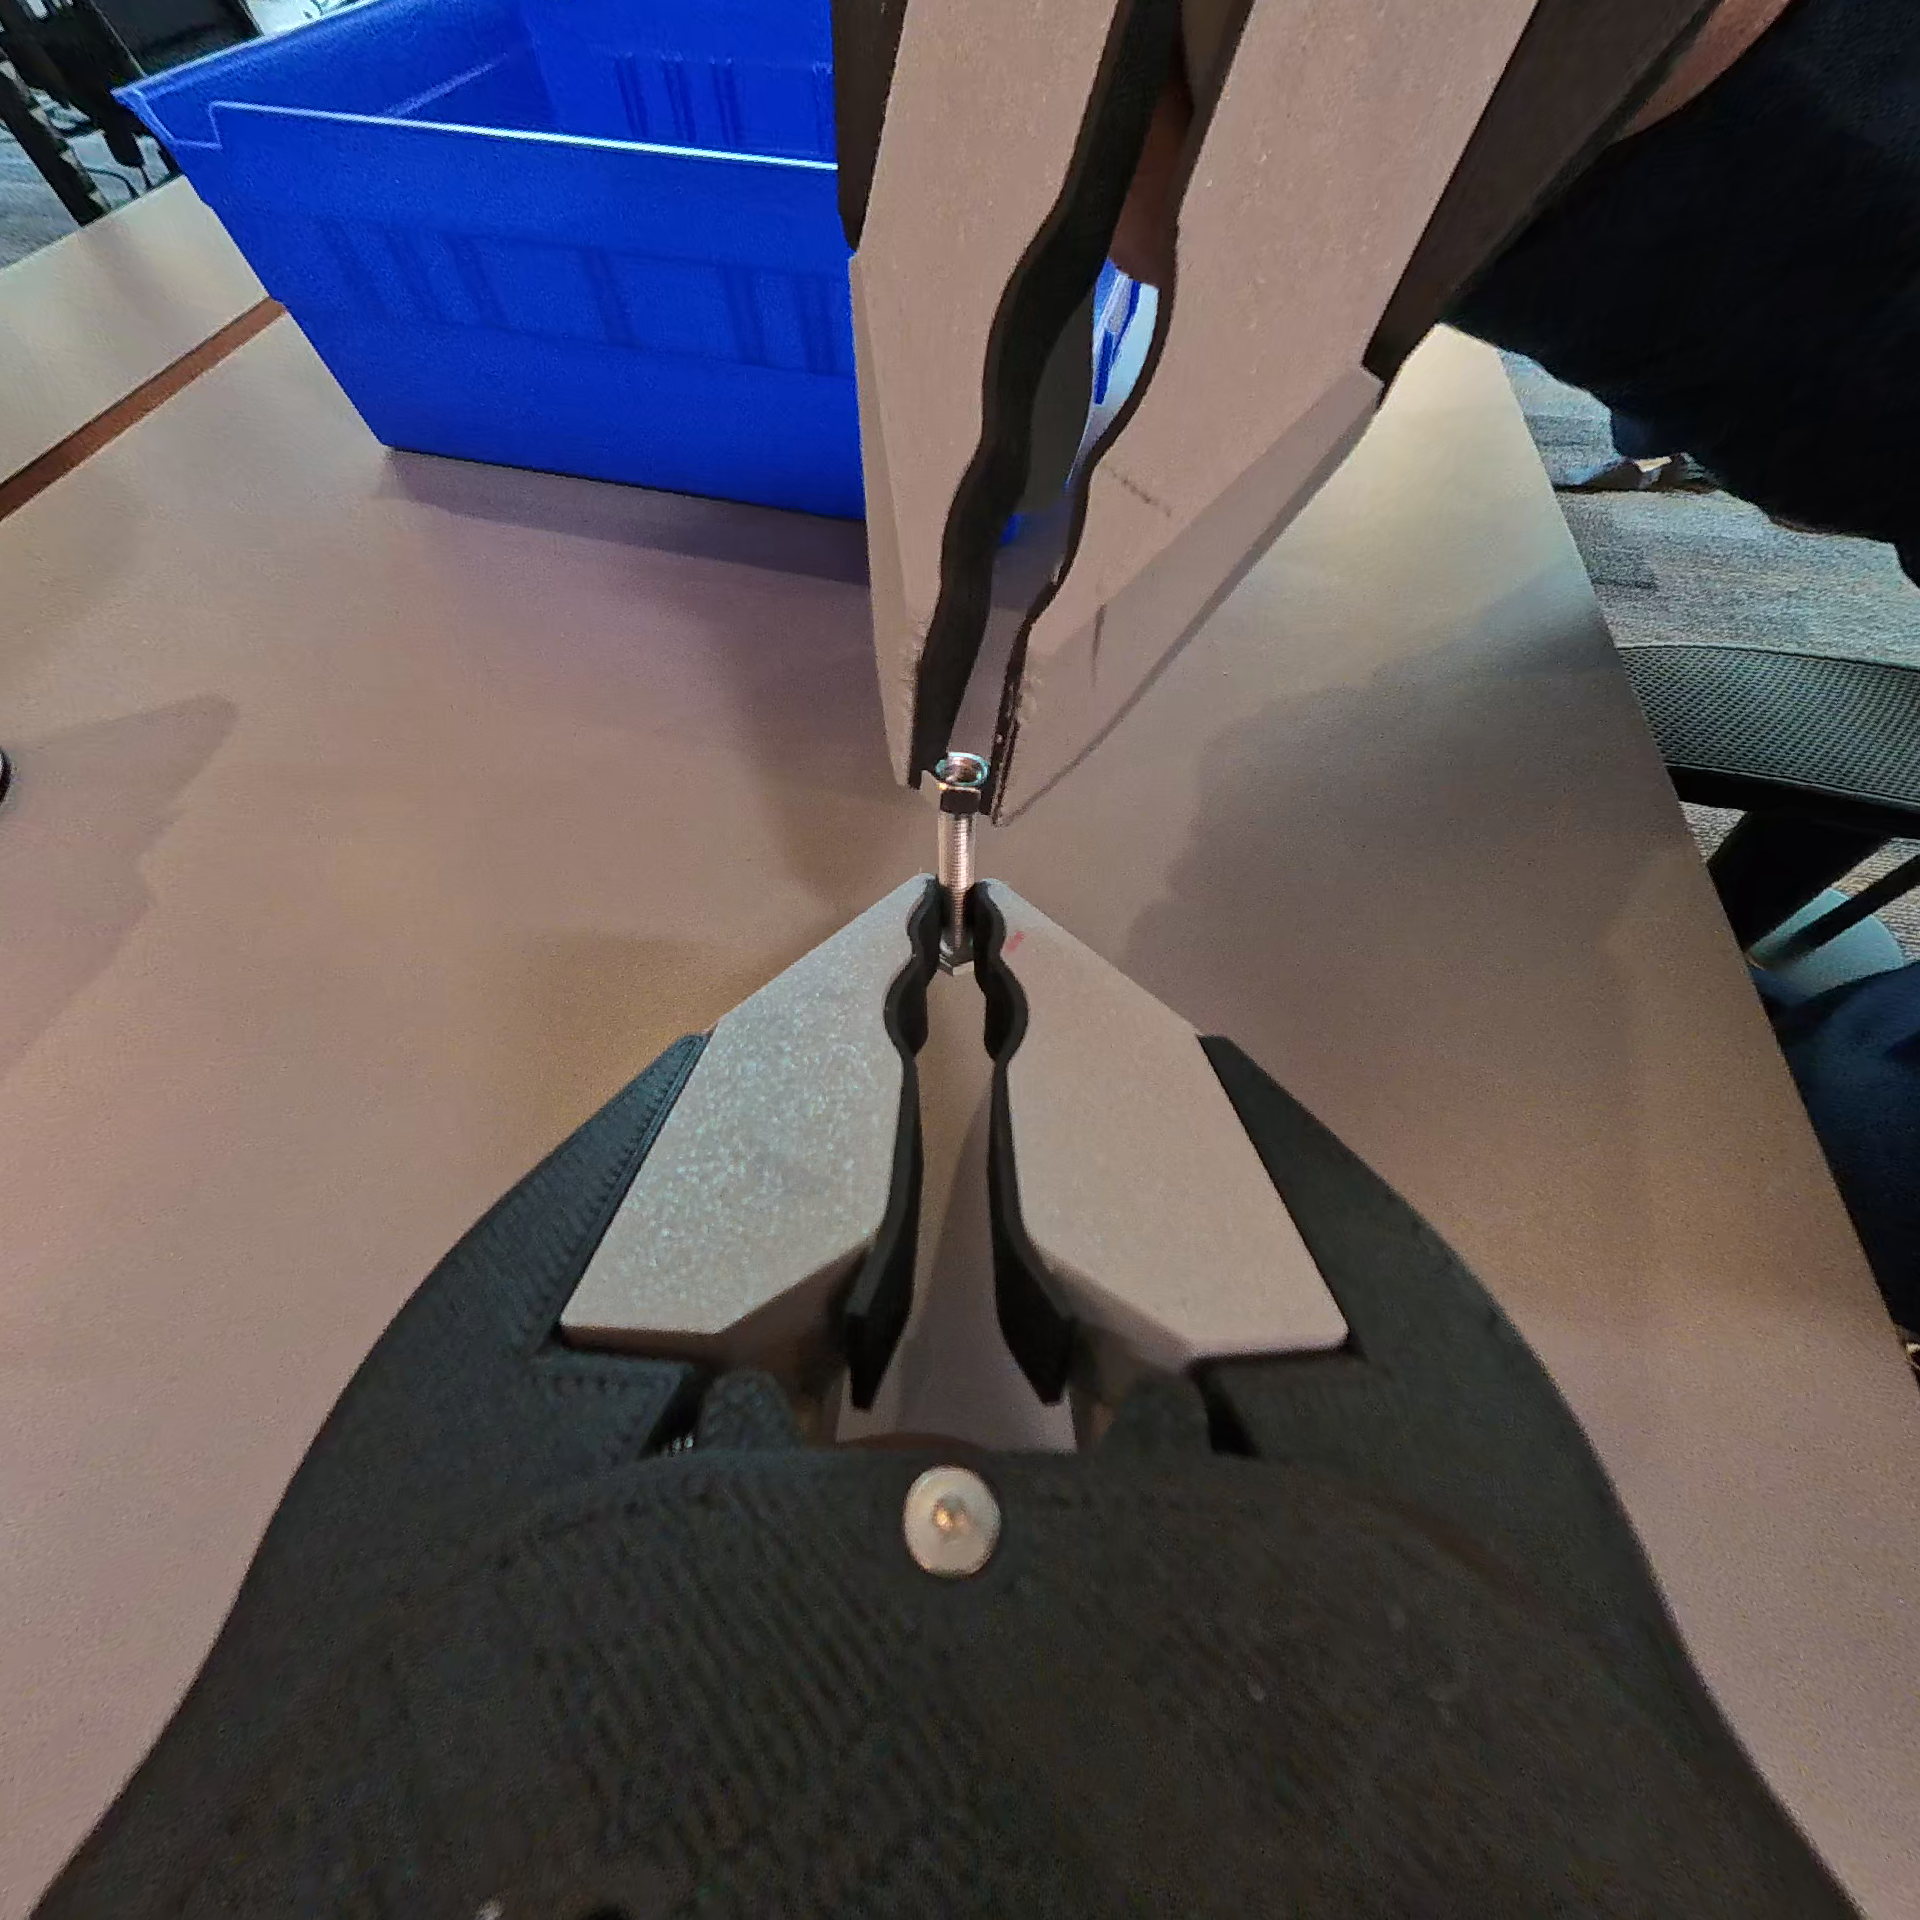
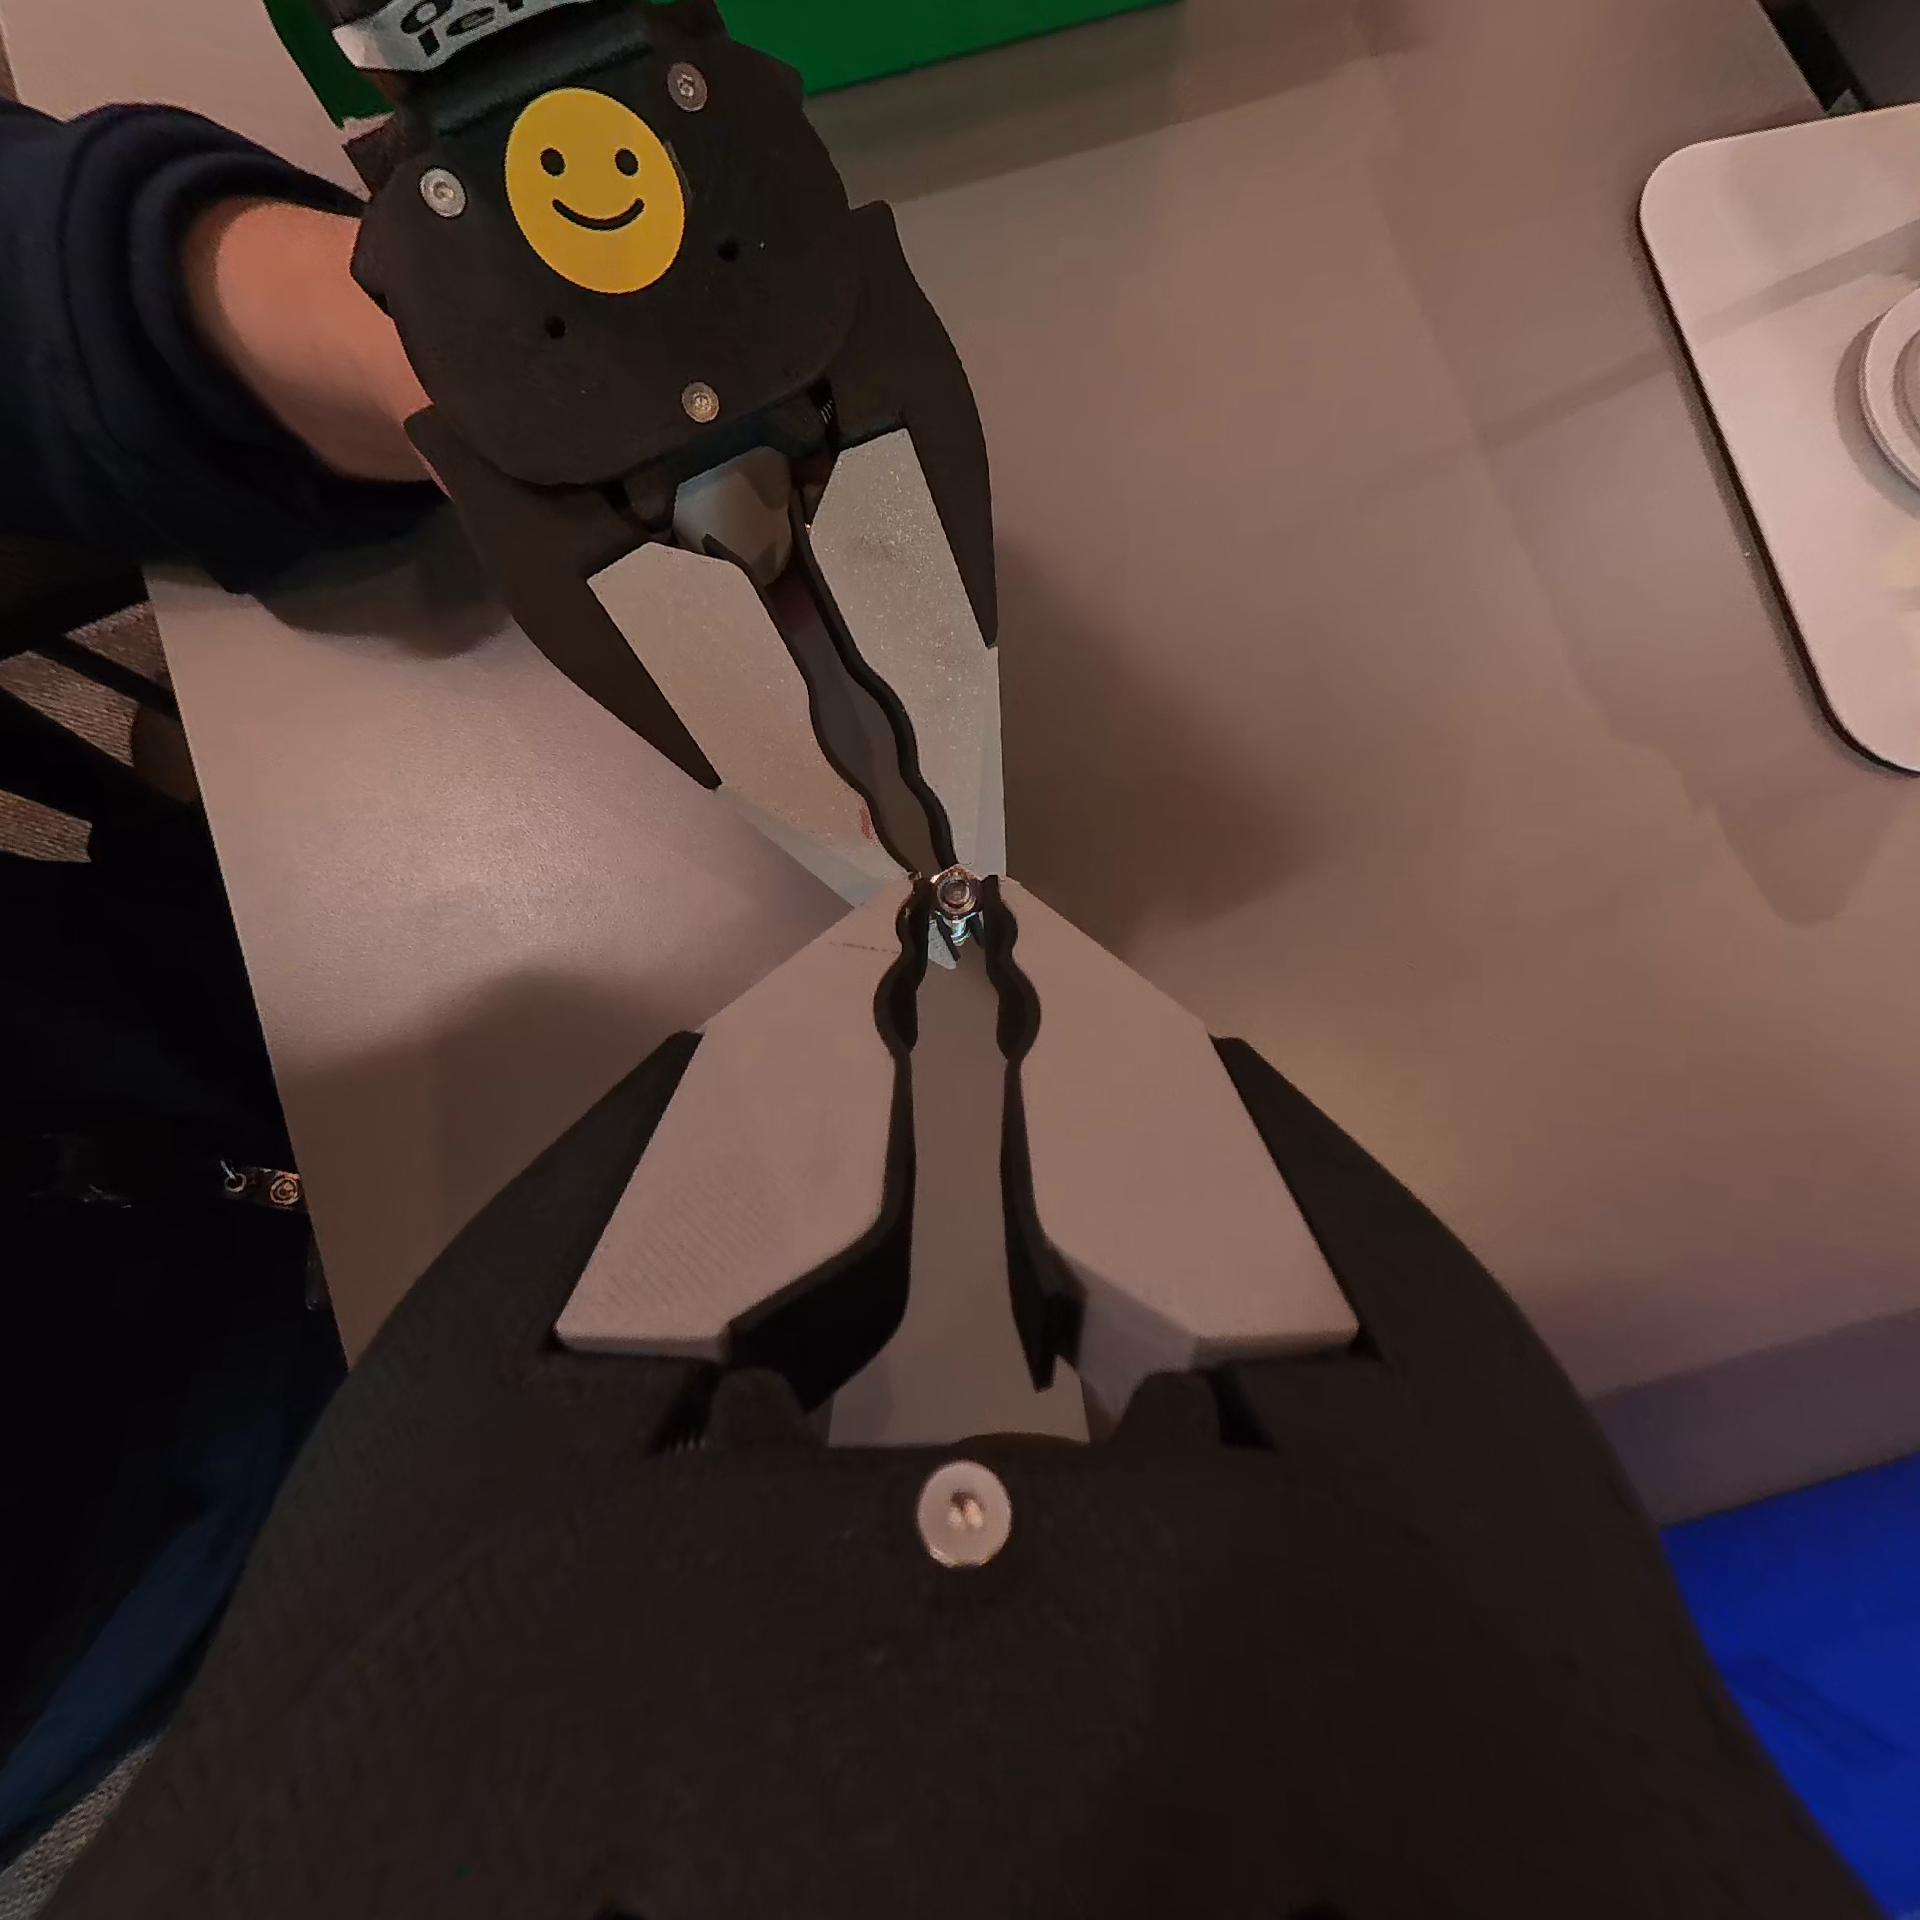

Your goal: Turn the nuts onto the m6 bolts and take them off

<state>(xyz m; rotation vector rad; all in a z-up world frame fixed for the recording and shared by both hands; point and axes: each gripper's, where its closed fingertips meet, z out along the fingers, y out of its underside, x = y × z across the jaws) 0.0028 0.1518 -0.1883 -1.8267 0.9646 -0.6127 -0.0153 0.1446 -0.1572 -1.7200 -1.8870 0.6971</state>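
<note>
Left gripper (image 1: 953, 902) jaws clamping bolt (image 1: 955, 852), right gripper (image 1: 961, 795) pinching nut (image 1: 958, 798), blue bin (image 1: 582, 301) behind

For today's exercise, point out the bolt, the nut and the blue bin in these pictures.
bolt (image 1: 955, 854): left wrist view, on its bare threaded shaft.
nut (image 1: 958, 798): left wrist view, on a side flat.
blue bin (image 1: 582, 301): left wrist view, on its near wall.
</note>
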